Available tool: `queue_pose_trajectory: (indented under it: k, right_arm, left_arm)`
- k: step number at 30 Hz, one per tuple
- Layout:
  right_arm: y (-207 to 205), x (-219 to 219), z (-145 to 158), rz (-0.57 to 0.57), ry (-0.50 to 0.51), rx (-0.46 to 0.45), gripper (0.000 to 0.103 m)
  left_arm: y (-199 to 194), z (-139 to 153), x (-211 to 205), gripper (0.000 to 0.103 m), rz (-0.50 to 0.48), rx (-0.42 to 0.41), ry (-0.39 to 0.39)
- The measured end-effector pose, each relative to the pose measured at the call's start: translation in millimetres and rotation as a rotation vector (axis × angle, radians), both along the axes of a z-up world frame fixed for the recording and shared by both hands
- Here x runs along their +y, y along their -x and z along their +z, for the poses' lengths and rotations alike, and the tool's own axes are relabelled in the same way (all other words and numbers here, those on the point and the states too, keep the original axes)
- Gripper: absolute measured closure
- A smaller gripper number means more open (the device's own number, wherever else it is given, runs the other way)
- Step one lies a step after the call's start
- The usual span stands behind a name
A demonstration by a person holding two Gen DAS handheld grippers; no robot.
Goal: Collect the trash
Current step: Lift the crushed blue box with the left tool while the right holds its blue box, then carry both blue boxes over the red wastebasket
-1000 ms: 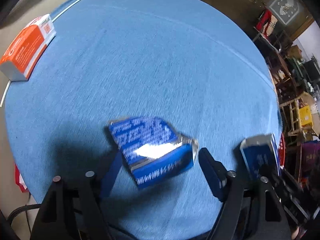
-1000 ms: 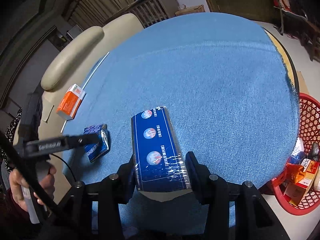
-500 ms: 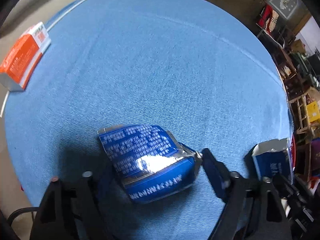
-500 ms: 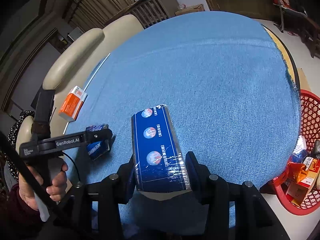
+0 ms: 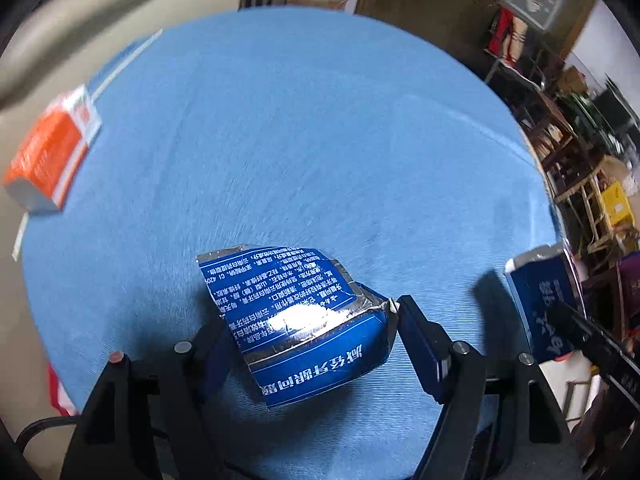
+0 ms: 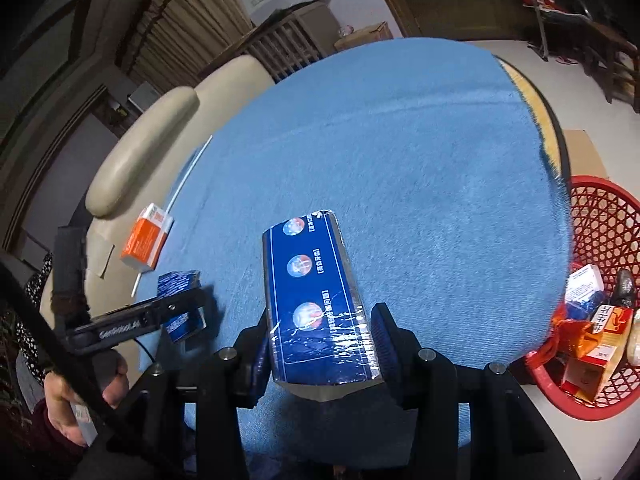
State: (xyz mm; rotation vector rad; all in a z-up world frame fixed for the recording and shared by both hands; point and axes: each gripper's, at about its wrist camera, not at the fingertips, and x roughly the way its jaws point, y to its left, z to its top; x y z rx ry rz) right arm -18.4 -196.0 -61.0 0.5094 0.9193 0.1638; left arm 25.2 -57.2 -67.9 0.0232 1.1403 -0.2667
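A crumpled blue box (image 5: 296, 320) sits between the fingers of my left gripper (image 5: 310, 316). Both pads touch its sides, the jaws are closing on it, and it hangs just above the blue tablecloth (image 5: 320, 140). The right wrist view shows the same box (image 6: 180, 284) in the left gripper (image 6: 184, 308), with a person's hand (image 6: 68, 392) on the handle. My right gripper (image 6: 320, 320) is shut on a long dark blue box (image 6: 312, 272) wrapped in clear film, held over the table's near edge. That long box (image 5: 540, 304) also appears at the right of the left wrist view.
An orange and white box (image 5: 52, 156) lies near the table's left edge, in front of a beige sofa (image 6: 140, 152). A red mesh basket (image 6: 600, 240) holding several packets stands on the floor to the right of the table. Wooden furniture crowds the far right.
My left gripper has closed in on the crumpled blue box and risen a little with it. The right gripper with its long box has drifted slightly, bringing more of the red basket into view.
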Motion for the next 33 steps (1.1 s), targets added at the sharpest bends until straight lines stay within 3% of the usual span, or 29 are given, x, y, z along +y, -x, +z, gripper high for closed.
queue_pose_trajectory:
  k: [7, 12, 33]
  right_arm:
    - [10, -12, 10, -0.037, 0.001, -0.036, 0.054]
    - [21, -21, 17, -0.06, 0.013, -0.059, 0.054]
    - [53, -68, 13, -0.196, -0.028, -0.075, 0.054]
  left_arm:
    - [40, 29, -24, 0.027, -0.094, -0.153, -0.101]
    - [67, 45, -35, 0.027, -0.147, -0.214, -0.145]
    - [86, 54, -53, 0.026, -0.307, -0.285, -0.241]
